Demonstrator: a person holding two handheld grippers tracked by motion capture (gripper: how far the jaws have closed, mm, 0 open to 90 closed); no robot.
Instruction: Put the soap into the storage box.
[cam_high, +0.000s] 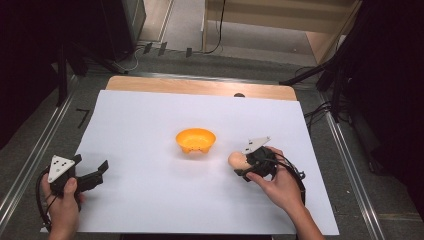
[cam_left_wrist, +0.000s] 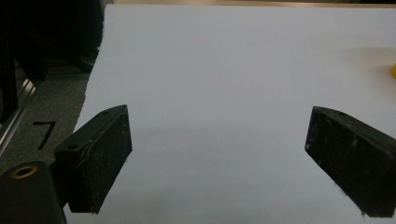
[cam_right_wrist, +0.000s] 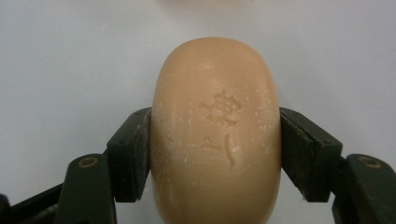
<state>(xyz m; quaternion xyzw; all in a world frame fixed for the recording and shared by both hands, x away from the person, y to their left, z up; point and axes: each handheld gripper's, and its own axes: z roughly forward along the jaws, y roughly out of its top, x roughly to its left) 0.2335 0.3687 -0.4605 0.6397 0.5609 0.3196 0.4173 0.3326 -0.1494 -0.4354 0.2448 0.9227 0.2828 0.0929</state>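
A tan oval soap bar (cam_right_wrist: 217, 130) with a stamped mark is clamped between the two black jaws of my right gripper (cam_right_wrist: 215, 154). From above, that soap bar (cam_high: 237, 160) pokes out to the left of my right gripper (cam_high: 246, 165), just right of an orange bowl (cam_high: 195, 139) at the middle of the white sheet. At the sheet's left edge my left gripper (cam_high: 97, 172) is held by a hand. Its jaws stand wide apart over bare white paper, with my left gripper (cam_left_wrist: 217, 158) holding nothing.
A white sheet (cam_high: 150, 200) covers most of the wooden table (cam_high: 200, 86). Metal rails (cam_high: 30, 165) run along both sides, and dark stands and cables (cam_high: 325, 107) lie behind and to the right. The bowl's orange edge (cam_left_wrist: 392, 71) peeks in at the far right of the left gripper view.
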